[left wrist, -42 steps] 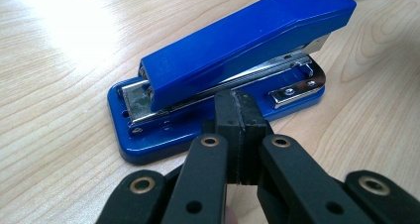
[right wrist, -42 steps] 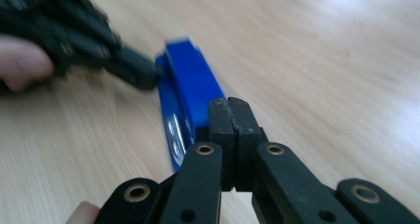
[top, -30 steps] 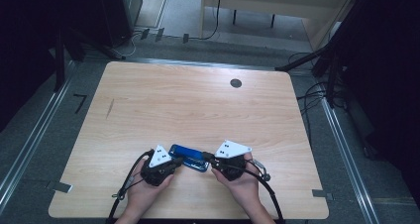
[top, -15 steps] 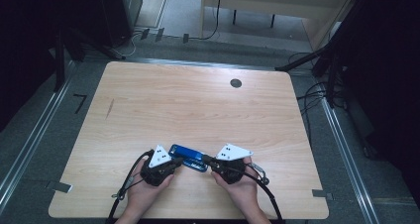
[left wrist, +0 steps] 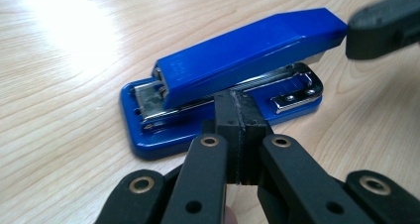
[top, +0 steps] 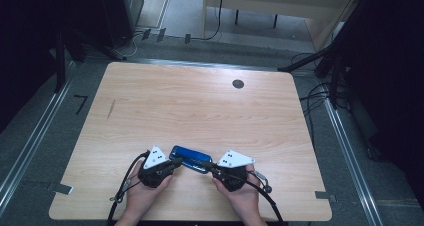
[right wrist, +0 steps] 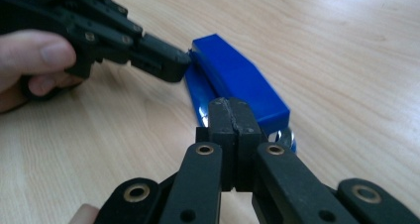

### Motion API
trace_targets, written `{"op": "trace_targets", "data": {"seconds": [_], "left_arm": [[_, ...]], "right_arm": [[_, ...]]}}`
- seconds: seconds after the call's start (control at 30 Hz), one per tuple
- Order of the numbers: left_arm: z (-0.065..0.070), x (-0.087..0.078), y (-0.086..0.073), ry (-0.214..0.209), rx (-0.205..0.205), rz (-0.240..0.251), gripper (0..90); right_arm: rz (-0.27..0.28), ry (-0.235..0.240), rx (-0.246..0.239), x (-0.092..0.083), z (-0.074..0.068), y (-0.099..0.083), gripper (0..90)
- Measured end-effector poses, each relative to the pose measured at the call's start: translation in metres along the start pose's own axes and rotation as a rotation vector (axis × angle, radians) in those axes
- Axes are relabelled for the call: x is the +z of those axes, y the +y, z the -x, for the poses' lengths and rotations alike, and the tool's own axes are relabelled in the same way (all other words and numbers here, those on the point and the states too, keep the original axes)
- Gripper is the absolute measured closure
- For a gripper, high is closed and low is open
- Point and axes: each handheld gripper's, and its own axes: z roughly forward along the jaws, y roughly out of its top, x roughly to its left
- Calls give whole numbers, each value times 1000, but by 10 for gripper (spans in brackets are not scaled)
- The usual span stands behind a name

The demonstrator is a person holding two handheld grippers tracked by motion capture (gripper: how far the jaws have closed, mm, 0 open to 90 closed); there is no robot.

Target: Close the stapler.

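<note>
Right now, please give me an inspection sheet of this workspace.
Surface: wooden table, round dark hole near far edge, dark streak at left.
Job's things: blue stapler flat near front edge, top arm raised at one end.
Clutter: nothing seen.
Grippers: left gripper shut, at stapler's side; right gripper shut, at its raised end. Neither clamps it.
Cables: black cables trail off front edge.
Surroundings: grey floor, floor cables, desk behind.

My closed left gripper [left wrist: 241, 130] hid part of the stapler's [left wrist: 233, 60] base; my right gripper [left wrist: 384, 28] was cut off at the frame edge.
</note>
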Motion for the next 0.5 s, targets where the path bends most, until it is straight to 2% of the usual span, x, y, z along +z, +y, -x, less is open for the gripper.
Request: {"op": "trace_targets", "data": {"seconds": [0.13, 0.2, 0.23, 0.27, 0.37, 0.5], "left_arm": [[-9, -10, -1, 9, -64, 40, 879], [-12, -15, -1, 35, -67, 45, 869], [-12, -15, -1, 35, -67, 45, 854], [-18, -22, -3, 58, -81, 64, 827], [-26, -32, -8, 94, -83, 89, 753], [-37, -42, -18, 154, -109, 109, 611]], "right_arm": [[-13, 6, 0, 0, -4, -6, 900], [-25, 7, 5, 1, -6, -10, 900], [-25, 7, 5, 1, -6, -10, 900], [-41, 11, 1, 4, -8, -13, 900], [-61, 15, -3, 9, -10, -16, 900], [-86, 15, -11, 15, -12, -19, 900]]}}
